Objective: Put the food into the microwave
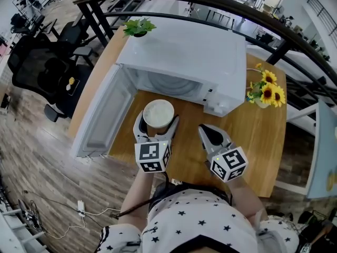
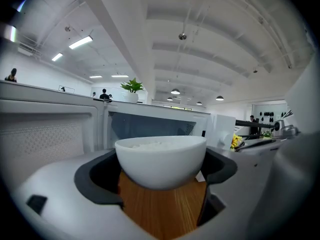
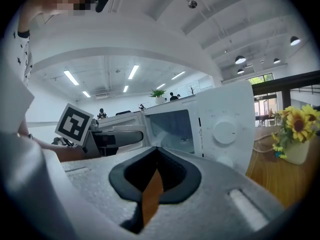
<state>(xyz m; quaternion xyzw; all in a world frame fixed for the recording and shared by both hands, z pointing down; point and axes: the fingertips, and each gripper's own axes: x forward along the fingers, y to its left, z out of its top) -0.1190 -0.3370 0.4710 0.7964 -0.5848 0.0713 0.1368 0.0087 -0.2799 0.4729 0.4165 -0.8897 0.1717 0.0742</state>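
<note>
Closest in, the person's star-print shirt (image 1: 195,220) fills the bottom of the head view, and both grippers reach out from it over the wooden table (image 1: 263,136). The left gripper (image 1: 157,124) has its jaws spread around a white bowl (image 1: 158,113), one dark pad against each side of it, so that's a firm pinch. In the left gripper view the bowl (image 2: 161,159) sits right between the pads with white rice (image 2: 152,144) showing at the rim. It's just in front of the microwave (image 1: 189,57), not inside, and whether it touches the tabletop I can't tell. The microwave door (image 1: 102,115) hangs wide open to the left, the cavity (image 2: 150,126) straight ahead of the bowl. The right gripper (image 1: 212,134) is beside the left one, apart from the bowl, its jaws pressed almost together with nothing in them and only a thin sliver of wood visible through the gap. A vase of sunflowers (image 1: 267,91) stands at the microwave's right, and a small potted plant (image 1: 138,27) is at its far left corner.
</note>
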